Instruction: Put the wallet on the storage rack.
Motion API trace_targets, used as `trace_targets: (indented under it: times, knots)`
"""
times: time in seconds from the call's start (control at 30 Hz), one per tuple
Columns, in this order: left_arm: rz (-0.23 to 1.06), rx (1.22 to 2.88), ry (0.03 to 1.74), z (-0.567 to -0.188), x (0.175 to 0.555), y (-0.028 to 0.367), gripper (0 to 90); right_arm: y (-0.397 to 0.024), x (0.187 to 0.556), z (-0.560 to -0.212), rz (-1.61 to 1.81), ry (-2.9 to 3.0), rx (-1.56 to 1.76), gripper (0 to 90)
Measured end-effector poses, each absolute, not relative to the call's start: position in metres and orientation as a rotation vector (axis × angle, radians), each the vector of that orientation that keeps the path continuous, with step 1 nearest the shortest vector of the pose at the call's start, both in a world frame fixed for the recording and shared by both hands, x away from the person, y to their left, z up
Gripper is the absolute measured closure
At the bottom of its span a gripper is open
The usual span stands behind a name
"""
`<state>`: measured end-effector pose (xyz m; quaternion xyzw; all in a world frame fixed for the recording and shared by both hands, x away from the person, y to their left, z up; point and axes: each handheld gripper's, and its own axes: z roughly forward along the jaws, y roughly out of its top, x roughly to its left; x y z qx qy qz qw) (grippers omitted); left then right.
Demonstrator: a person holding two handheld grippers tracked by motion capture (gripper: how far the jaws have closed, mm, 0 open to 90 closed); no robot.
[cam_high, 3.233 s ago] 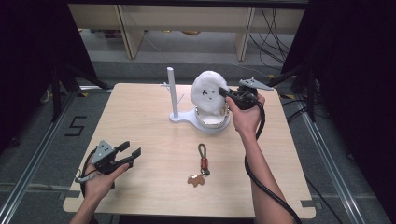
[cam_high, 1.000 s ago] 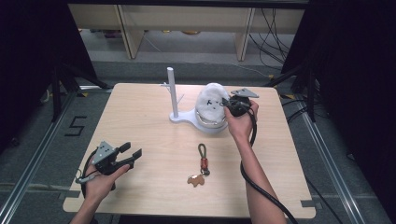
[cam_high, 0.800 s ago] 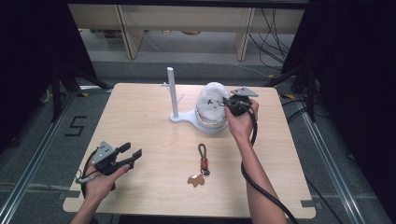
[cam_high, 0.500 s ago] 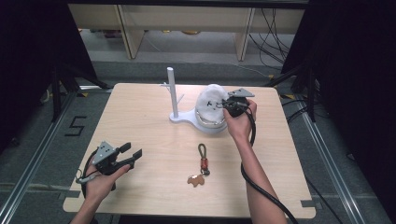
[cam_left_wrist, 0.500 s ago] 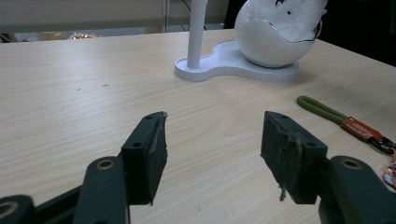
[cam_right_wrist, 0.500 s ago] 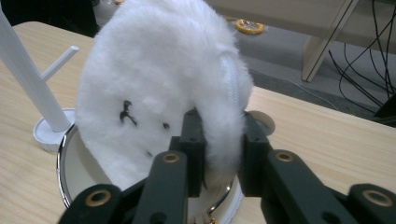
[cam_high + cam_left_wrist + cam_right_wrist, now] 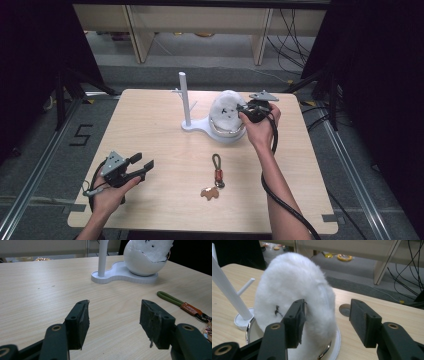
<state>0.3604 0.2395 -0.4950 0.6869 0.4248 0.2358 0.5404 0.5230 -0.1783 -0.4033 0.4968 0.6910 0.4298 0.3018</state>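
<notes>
You are holding the right gripper [image 7: 246,107] at the upper centre of the high view, right beside the white fluffy plush [image 7: 226,111] that is sitting in the round bowl [image 7: 227,134] of the white stand [image 7: 199,127]. Its jaws have just been opening: in the right gripper view they are standing spread, and the plush [image 7: 294,307] is bulging up past the left one without being pinched, so the pads are not pressing on it. The plush is resting in the bowl [image 7: 252,331] on its own, with the rim showing beneath it, which reads as the placing step done and the release just made.

Your left gripper [image 7: 135,167] is waiting at the lower left of the high view, jaws apart and holding nothing; in the left gripper view they are framing bare table [image 7: 37,290] with the stand [image 7: 120,273] far ahead.

What is looking unfinished is the keychain [image 7: 216,175], lying flat at the lower centre of the table [image 7: 150,125], well apart from both grippers, with its green loop pointing toward the stand. The thin post [image 7: 184,97] with its side pegs is standing bare, so hanging the keychain there is probably what is left. Judged from this, you are roughly at the midpoint: one item settled, one still untouched.
</notes>
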Motion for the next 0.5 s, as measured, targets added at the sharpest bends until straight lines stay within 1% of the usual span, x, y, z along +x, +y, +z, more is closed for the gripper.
trace_targets:
  times: [0.27, 0.4, 0.5]
  knots:
    - [0.541, 1.628, 0.997, -0.493, 0.36, 0.236, 39.4, -0.186, 0.513, -0.396, 1.173, 1.83, 1.349, 47.1]
    - [0.54, 1.635, 0.995, -0.493, 0.36, 0.236, 39.0, -0.192, 0.504, -0.395, 1.186, 1.84, 1.415, 49.7]
    - [0.532, 1.644, 0.992, -0.492, 0.36, 0.234, 38.8, -0.202, 0.495, -0.395, 1.174, 1.873, 1.424, 53.7]
